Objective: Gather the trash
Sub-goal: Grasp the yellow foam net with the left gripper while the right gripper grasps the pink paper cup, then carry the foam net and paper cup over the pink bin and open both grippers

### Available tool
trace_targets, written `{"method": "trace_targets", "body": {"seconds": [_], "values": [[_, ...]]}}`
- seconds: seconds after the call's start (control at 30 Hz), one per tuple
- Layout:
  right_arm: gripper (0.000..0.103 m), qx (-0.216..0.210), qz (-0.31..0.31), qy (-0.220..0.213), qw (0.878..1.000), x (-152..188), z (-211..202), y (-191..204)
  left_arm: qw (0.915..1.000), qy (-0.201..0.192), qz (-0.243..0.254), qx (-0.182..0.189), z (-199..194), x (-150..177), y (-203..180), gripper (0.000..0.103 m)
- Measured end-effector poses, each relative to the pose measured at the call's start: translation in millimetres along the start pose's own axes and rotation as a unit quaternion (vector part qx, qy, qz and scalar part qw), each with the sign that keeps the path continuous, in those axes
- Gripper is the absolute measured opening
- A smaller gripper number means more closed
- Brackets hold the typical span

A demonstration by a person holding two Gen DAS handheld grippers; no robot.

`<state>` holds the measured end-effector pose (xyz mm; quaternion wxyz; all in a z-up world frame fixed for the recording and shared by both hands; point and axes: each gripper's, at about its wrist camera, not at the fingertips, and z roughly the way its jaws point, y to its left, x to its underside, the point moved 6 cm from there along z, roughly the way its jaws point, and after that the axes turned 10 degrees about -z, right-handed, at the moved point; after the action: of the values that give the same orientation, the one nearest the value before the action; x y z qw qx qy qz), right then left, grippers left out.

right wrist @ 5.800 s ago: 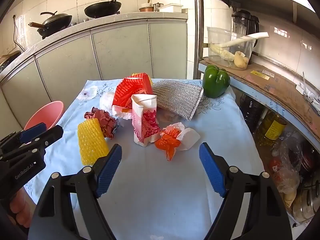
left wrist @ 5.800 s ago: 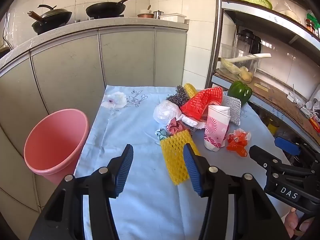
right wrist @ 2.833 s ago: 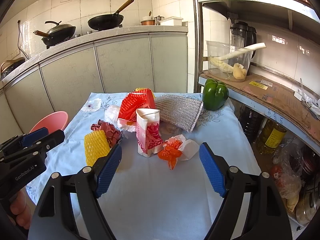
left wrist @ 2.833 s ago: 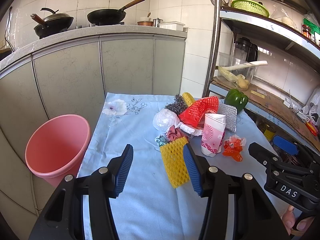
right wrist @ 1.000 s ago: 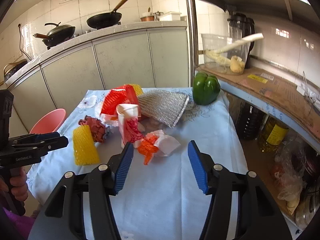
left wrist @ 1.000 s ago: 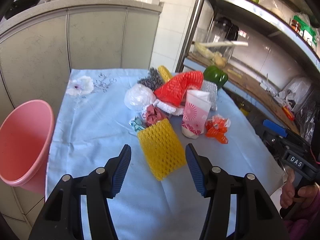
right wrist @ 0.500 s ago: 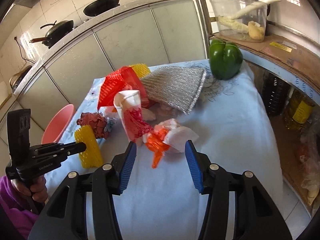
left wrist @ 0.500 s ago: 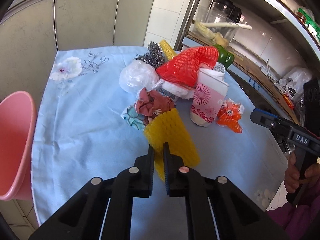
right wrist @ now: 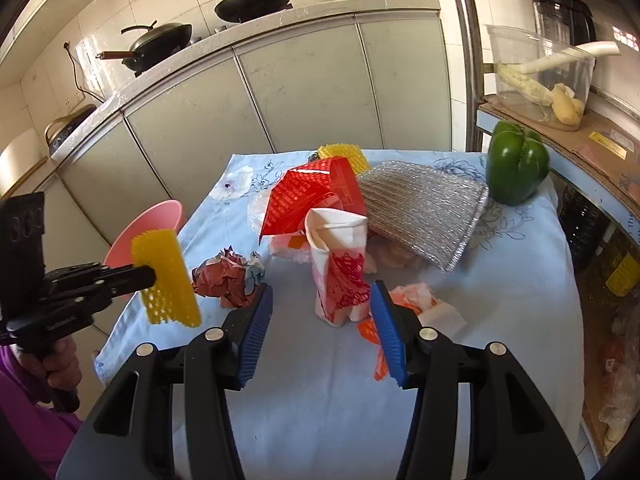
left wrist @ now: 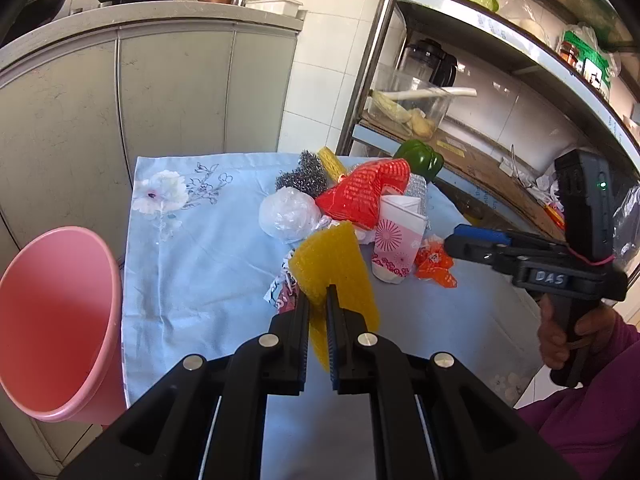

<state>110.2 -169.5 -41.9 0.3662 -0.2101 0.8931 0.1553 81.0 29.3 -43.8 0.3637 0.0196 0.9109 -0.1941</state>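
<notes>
The worktop (left wrist: 192,248), draped in a pale blue flowered cloth, carries the trash in a loose heap toward its far right, and the pink bin (left wrist: 56,320) stands off its left edge, mouth tilted toward the cloth. That bin lies to the left of the left gripper (left wrist: 318,300), which makes the left hand the nearer one for a drop; the right hand works the opposite side of the worktop, well apart from the bin. The left gripper's jaws are clenched on the yellow foam fruit net (left wrist: 334,268), gripped at its lower middle, and in the right wrist view the net (right wrist: 166,276) hangs clear of the cloth with its long axis near upright, in front of the bin's rim (so the carry to the bin looks short, leftward and slightly outward). Judgement: the coming move turns on that leftward offset between held net and bin mouth. The right gripper (right wrist: 322,332) has its jaws released and part spread, grasping nothing; the red-printed paper cup (right wrist: 340,264) stands just ahead between them, slightly crushed, long axis upright. A crumpled red wrapper (right wrist: 228,280) lies just left of the left jaw, and an orange wrapper (right wrist: 416,304) just beyond the right jaw, partly hidden by it.
</notes>
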Motion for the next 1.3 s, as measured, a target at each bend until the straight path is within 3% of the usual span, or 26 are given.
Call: {"method": "trace_targets", "body": {"seconds": [0.13, 0.17, 0.2, 0.33, 0.7, 0.87, 1.13, 1.3], "values": [[0.051, 0.000, 0.007, 0.003, 1.000, -8.9, 14.6, 4.3, 0.9998, -0.011, -0.014, 0.001, -9.4, -0.2, 7.1, 0.007], [0.046, 0.003, 0.004, 0.005, 1.000, -11.2, 18.7, 6.5, 0.9997, -0.014, -0.018, 0.001, -12.4, 0.3, 9.7, 0.007], [0.034, 0.006, 0.002, 0.007, 1.000, -12.2, 21.9, 7.0, 0.9996, -0.017, -0.022, 0.000, -15.2, 0.6, 11.9, 0.007], [0.007, 0.007, 0.012, 0.029, 0.999, -9.4, 35.7, 7.6, 0.9991, -0.030, -0.031, -0.001, -25.4, 1.7, 18.3, 0.007], [0.006, 0.012, -0.009, 0.005, 1.000, -1.4, -21.5, 24.8, 0.9967, -0.069, -0.043, 0.005, -54.7, 2.7, 23.9, 0.007], [0.006, -0.017, -0.044, -0.020, 0.999, -19.4, -37.4, 55.2, 0.9941, -0.095, -0.051, -0.008, -74.3, 2.4, 33.8, 0.007], [0.006, -0.128, -0.120, -0.042, 0.984, -77.5, -12.1, 139.6, 0.9788, -0.157, -0.091, -0.094, -124.1, -3.1, 84.8, 0.007], [0.006, -0.195, -0.153, -0.040, 0.968, -109.1, 22.0, 197.0, 0.9658, -0.167, -0.118, -0.159, -135.5, -0.4, 126.4, 0.007]]}}
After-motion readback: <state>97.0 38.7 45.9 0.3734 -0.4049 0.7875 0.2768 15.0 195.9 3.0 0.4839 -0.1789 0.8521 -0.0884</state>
